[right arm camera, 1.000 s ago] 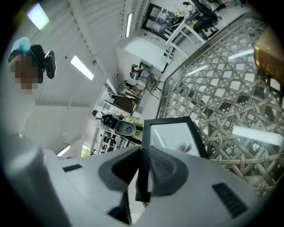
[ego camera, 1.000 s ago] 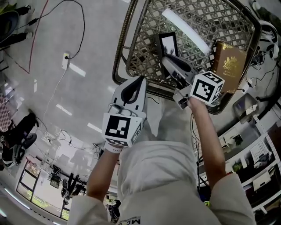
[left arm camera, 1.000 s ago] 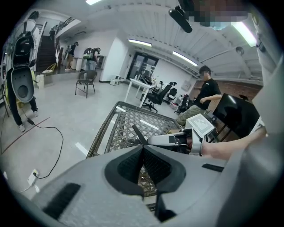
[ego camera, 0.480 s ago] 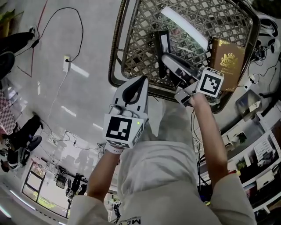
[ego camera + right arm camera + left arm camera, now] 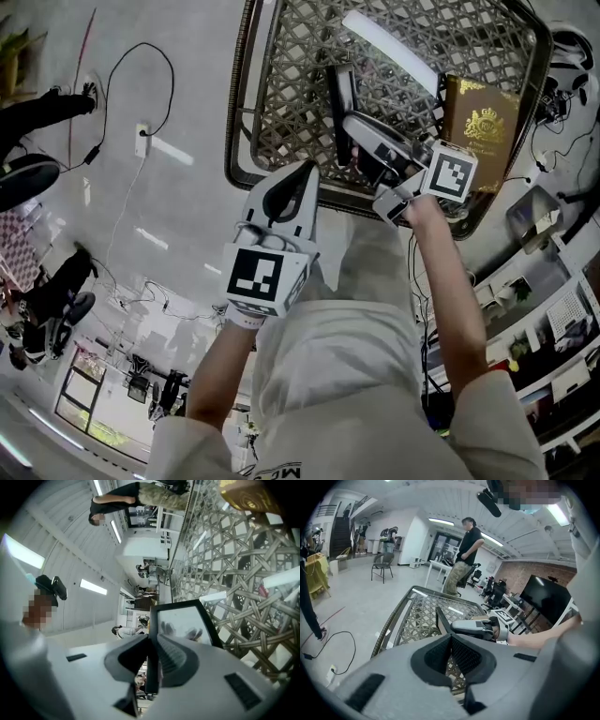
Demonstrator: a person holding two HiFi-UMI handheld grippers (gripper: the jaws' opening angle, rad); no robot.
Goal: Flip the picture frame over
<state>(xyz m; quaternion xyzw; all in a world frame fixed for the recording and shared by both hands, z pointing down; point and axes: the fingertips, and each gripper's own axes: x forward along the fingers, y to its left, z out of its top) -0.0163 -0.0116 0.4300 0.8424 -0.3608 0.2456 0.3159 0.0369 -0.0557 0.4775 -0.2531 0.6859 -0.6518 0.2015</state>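
A black picture frame (image 5: 341,98) stands almost on edge over the woven lattice table (image 5: 246,112). My right gripper (image 5: 351,125) is shut on its near edge. In the right gripper view the frame (image 5: 183,619) rises from between the jaws, glass side to the right, and the right gripper (image 5: 152,663) pinches its border. My left gripper (image 5: 298,171) hovers at the table's near rim, shut with nothing in it, left of the frame and apart from it. From the left gripper (image 5: 451,654) view the frame (image 5: 440,618) appears as a thin dark blade beside the right gripper (image 5: 471,627).
A brown book with a gold crest (image 5: 484,122) lies on the table's right side, also in the right gripper view (image 5: 248,496). A cable and socket (image 5: 141,131) lie on the floor to the left. A person (image 5: 464,555) stands beyond the table.
The right gripper has turned the frame from face-up to nearly on edge, so its face is now a narrow strip. The left gripper has stayed put.
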